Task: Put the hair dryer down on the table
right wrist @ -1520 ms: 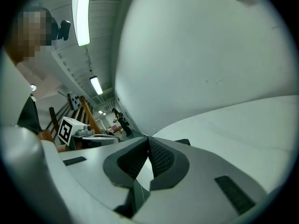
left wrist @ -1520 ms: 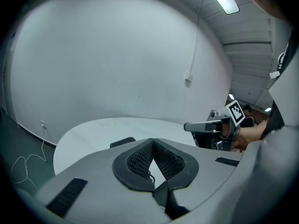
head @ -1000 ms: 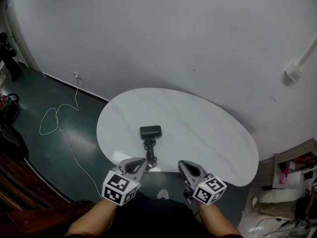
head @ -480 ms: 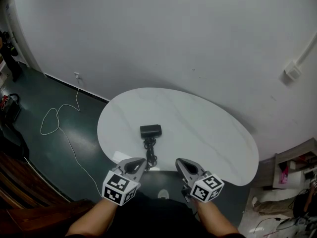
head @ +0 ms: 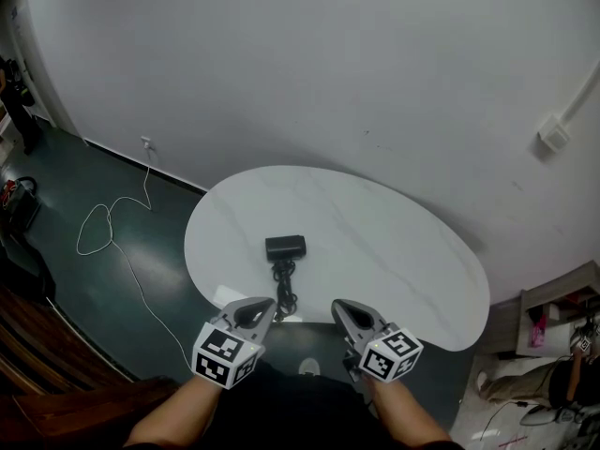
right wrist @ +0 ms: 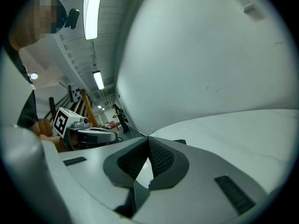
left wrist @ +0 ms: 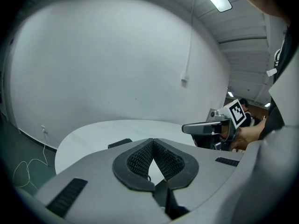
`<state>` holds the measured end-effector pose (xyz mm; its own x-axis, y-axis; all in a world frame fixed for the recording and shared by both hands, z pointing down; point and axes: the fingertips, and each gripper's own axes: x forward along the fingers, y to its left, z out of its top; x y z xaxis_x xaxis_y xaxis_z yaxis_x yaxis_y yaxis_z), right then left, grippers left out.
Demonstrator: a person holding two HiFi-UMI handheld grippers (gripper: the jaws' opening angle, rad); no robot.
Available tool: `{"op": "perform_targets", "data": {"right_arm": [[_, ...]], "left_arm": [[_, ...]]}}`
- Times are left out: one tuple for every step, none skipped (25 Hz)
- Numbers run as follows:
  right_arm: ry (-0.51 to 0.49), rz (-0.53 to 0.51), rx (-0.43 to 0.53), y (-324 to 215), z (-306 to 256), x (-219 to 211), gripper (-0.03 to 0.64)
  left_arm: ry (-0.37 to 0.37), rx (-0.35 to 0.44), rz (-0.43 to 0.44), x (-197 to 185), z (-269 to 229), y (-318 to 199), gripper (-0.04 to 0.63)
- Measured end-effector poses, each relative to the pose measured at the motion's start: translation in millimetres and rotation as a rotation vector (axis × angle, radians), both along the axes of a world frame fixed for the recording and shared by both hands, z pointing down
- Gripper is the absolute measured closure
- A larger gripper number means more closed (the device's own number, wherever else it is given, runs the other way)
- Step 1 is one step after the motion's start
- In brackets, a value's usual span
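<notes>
In front of you, a plain white wall (head: 309, 64) fills most of the head view and meets a dark green floor (head: 141, 261) at your left. A white oval marbled table (head: 403, 261) stands before the wall. Off the table's left edge, a thin white cable (head: 110, 202) loops across the floor and rises to a small white wall socket (head: 144, 142). Higher on the wall, beyond the table's right end, a white junction box (head: 555, 139) has a white conduit running from it. Near the table's right edge is a low open shelf unit (head: 562, 312), with clutter on the floor beside it. Dark reddish-brown wood (head: 47, 373) shows at your lower left. Above you, long fluorescent strip lights (right wrist: 92, 8) glow on a grey panelled ceiling (left wrist: 243, 31).
</notes>
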<state>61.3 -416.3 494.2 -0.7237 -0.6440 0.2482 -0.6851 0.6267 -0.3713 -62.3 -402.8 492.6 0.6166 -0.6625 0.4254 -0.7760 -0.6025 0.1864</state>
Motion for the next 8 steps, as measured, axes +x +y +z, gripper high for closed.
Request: {"op": "perform_targets", "data": {"right_arm": [[0.001,0.0,-0.001,0.3,0.5,0.1,0.609],[0.002,0.0,-0.002,0.6,0.9,0.2,0.609],[0.003,0.0,-0.002,0.8,1.1,0.4,0.609],[0.004,0.0,-0.002,0.8,1.2,0.4,0.609],[0.005,0.0,-0.002,0.4,1.4,0.4,0.609],[0.005,0.0,-0.003,-0.2,1.6,0.2,0.609],[0.006,0.0,-0.003,-0.7,1.8,-0.2,0.609],[0.006,0.0,-0.003,-1.3,1.9,-0.5,0.609]], "left_arm": [[0.001,0.0,-0.001,0.3,-0.1,0.2,0.581],[0.004,-0.001,-0.002,0.7,-0.5,0.3,0.581],[0.006,-0.002,-0.003,1.3,-1.2,0.1,0.581],[0.009,-0.002,-0.004,1.7,-2.0,-0.3,0.581],[0.01,-0.002,-0.005,2.0,-2.6,-1.0,0.581],[0.011,-0.001,-0.005,2.1,-2.9,-1.8,0.581],[0.012,0.0,-0.006,2.1,-3.2,-2.5,0.581],[0.013,0.0,-0.006,2.1,-3.4,-3.2,0.581]]}}
